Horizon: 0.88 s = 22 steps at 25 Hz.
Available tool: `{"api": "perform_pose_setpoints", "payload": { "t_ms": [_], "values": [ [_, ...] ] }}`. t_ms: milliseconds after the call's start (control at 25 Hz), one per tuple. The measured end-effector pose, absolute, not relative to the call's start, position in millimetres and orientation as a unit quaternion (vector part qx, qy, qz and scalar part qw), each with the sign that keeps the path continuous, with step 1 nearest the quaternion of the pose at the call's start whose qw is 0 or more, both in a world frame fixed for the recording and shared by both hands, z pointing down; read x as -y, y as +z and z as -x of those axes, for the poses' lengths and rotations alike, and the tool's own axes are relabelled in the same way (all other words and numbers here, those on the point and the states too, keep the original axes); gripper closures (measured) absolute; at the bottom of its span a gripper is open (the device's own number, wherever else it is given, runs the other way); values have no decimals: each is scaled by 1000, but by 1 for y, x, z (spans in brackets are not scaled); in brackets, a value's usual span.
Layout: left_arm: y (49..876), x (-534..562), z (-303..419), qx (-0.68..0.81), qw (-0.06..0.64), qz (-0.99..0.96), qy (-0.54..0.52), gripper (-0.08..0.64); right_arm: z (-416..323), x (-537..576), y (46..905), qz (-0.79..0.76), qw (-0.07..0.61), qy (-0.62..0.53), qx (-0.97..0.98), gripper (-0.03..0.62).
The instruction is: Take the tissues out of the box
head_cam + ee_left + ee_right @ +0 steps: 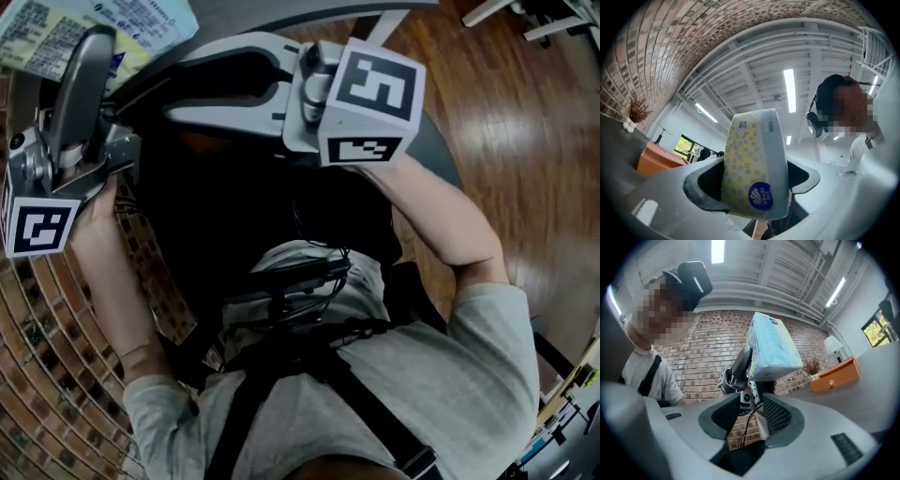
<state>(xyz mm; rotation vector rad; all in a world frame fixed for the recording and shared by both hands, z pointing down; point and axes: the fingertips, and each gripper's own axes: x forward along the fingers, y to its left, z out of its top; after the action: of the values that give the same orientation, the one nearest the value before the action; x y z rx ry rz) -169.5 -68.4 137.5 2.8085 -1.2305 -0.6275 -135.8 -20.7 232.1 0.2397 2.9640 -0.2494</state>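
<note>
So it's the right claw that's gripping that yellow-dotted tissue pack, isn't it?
Not quite: it's the left claw that's gripping the yellow-dotted tissue pack. The left gripper view shows the pack clamped between its jaws. In the right gripper view, the right claw has nothing between its jaws.

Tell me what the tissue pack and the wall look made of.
Tissue pack: probably soft printed plastic film with a slight gloss. The signs are its rounded, yielding corners and the sheen on the wrap.
Wall: matt brick or brick facing, going by the staggered courses and pale mortar lines. Which of the two cannot be told.
</note>
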Motion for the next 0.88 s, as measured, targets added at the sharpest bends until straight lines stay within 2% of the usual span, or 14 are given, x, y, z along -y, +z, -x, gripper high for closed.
{"api": "perform_pose_setpoints", "payload": {
  "t_ms": [880],
  "values": [
    [156, 80, 165, 395, 10, -899, -190, 173, 134, 13, 232, -95, 73, -69, -990, 430]
  ]
}}
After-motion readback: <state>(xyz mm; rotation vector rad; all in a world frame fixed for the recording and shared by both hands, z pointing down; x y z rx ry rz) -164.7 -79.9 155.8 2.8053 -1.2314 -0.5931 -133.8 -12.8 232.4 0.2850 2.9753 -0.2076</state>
